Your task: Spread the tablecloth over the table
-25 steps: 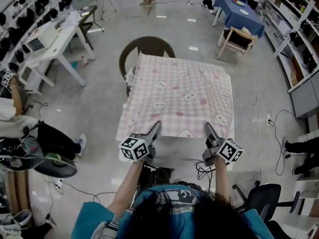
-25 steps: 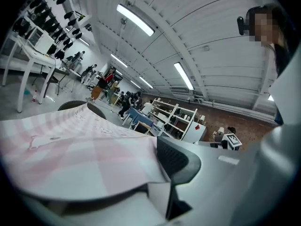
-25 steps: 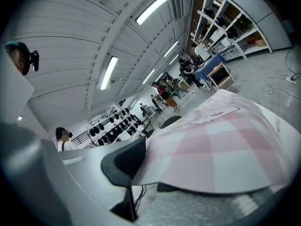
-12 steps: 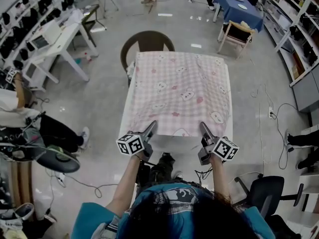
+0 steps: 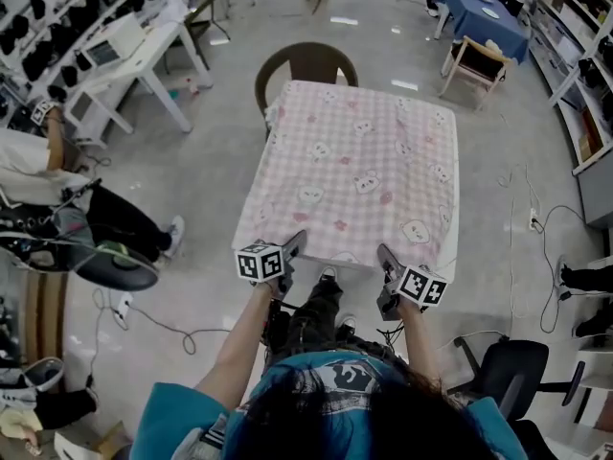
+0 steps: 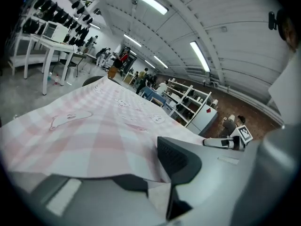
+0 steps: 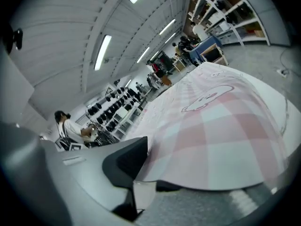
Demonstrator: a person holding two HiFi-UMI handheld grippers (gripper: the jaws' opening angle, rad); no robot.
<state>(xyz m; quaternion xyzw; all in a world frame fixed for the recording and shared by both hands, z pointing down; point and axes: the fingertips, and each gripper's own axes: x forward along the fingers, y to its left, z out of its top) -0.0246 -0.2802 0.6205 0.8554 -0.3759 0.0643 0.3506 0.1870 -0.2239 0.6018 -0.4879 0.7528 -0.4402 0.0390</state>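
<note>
A pink checked tablecloth printed with little bears lies flat over the table, which it hides. Its near edge hangs toward me. My left gripper grips that edge near the left corner; in the left gripper view the tablecloth runs in between the jaws of the left gripper. My right gripper has the same edge near the right corner. Its jaws are closing, and the tablecloth lies pinched between the jaws of the right gripper. Both grippers point slightly down.
A brown chair stands at the table's far end. A white desk and a seated person are on the left. A blue-covered table, a wooden chair and shelves are at the right. A black office chair and cables lie near me.
Both grippers have come down and back toward me with the cloth's near edge. The cloth has settled flatter on the table and its near edge hangs lower.
</note>
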